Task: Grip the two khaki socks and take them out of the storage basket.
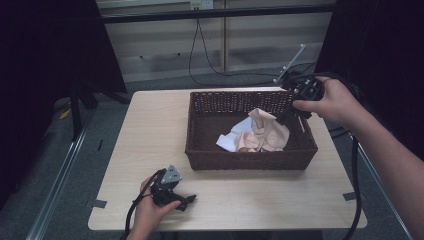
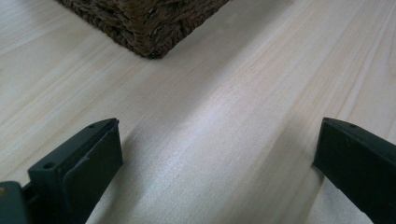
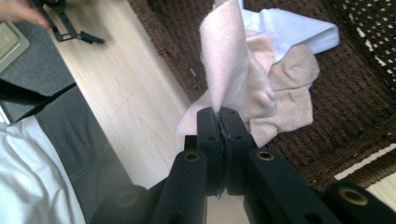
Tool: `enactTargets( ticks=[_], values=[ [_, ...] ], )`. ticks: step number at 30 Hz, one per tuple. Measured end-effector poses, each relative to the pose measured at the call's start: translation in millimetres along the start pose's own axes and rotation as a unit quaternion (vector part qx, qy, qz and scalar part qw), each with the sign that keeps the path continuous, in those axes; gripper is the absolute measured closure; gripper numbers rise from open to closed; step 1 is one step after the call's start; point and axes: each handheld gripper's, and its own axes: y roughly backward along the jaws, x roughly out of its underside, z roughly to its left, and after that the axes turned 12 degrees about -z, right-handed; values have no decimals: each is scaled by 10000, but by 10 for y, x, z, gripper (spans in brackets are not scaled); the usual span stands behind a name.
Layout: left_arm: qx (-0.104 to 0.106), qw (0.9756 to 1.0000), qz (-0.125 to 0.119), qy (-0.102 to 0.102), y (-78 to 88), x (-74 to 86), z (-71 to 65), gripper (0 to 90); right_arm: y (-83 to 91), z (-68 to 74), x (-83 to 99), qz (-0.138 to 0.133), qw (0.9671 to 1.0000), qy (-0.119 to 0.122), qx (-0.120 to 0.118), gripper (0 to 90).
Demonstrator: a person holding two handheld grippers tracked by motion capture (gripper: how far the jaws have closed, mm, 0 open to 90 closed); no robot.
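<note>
Above the basket's [image 1: 250, 157] right rim, the right claw [image 1: 287, 116] pinches a pink cloth [image 3: 233, 70]; the left claw [image 1: 186, 201] gapes empty.

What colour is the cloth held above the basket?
Pale pink cloth, clearest in the right gripper view.

Left tool [image 1: 186, 201] resting low at the near left in the left hand [image 1: 150, 212], its jaws standing wide apart, right tool [image 3: 223, 122] reaching in from the right, its jaws pressing together, pinching.

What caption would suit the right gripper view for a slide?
Right hand-held gripper shut on a pale pink sock, lifting it above the wicker basket of socks.
</note>
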Motion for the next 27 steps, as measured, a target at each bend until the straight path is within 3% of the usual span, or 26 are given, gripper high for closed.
enactTargets(
  ticks=[15, 18, 27],
  values=[
    [-1, 10000, 3, -4, 0, 0, 0, 4, 7, 180, 124, 54, 9988, 308, -385, 885],
    [-5, 10000, 2, 6, 0, 0, -1, 5, -32, 252, 154, 132, 9976, 474, -483, 885],
    [-7, 10000, -7, -3, -1, 1, 0, 4, -111, 372, 201, 149, 9963, 603, -587, 884]
  ],
)
